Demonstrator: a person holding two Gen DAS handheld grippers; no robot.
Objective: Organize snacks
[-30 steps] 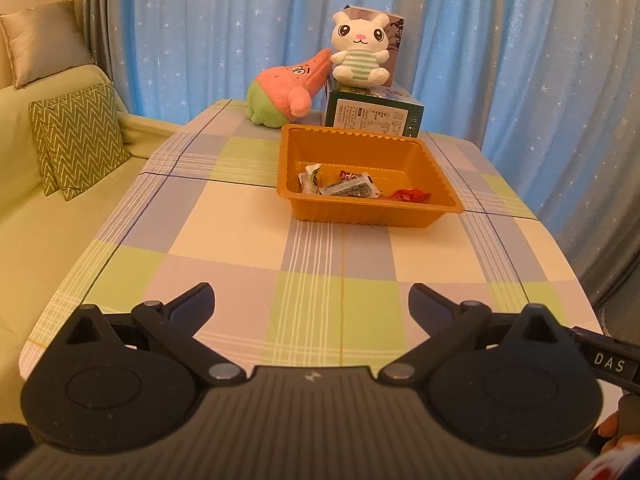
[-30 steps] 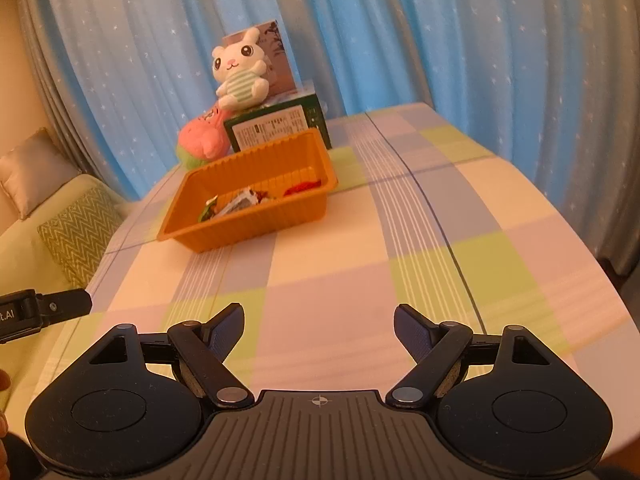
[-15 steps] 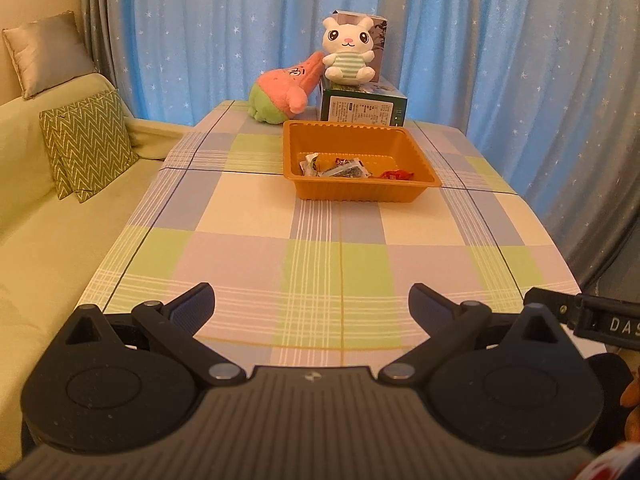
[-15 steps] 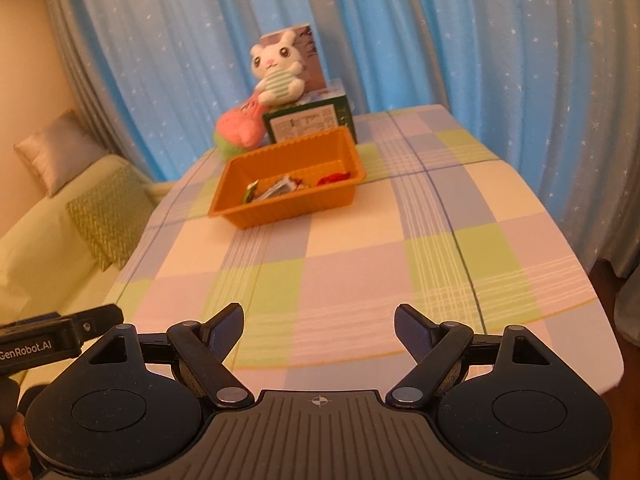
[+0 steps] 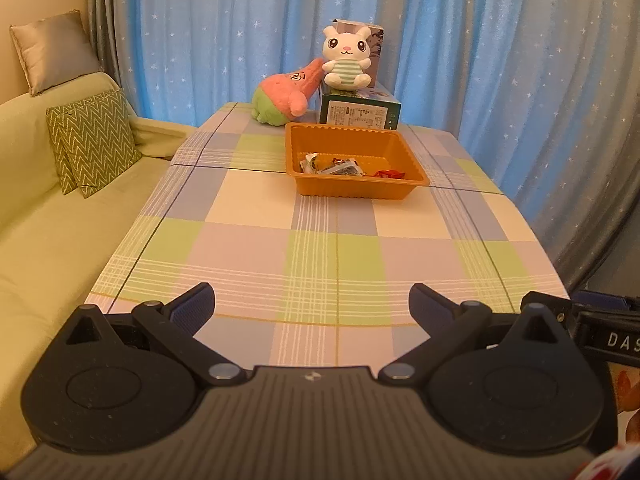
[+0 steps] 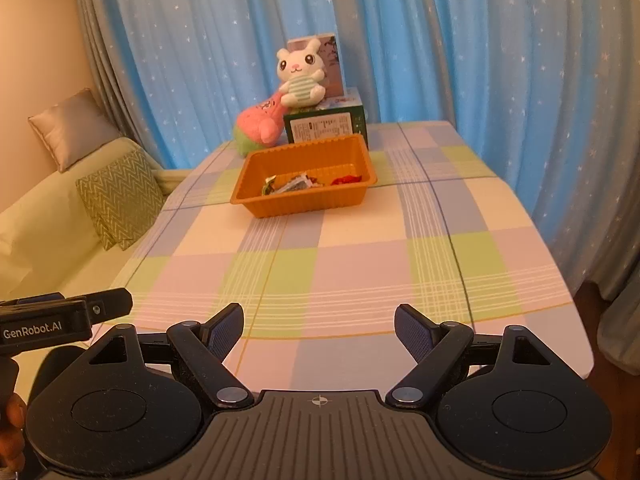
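**Soft toys, box and sofa by the curtain**

A white rabbit plush point(image 5: 346, 58) sat on a green box point(image 5: 360, 110), a pink-and-green plush point(image 5: 286, 94) beside it. A zigzag cushion point(image 5: 92, 142) rested on the pale sofa point(image 5: 36, 216); blue starred curtains point(image 5: 500, 60) hung behind.

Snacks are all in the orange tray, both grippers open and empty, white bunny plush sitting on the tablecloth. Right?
Not quite. The bunny sits on top of the green box, not on the tablecloth; the left wrist view shows it. The rest holds: snacks lie in the orange tray, left gripper and right gripper open and empty.
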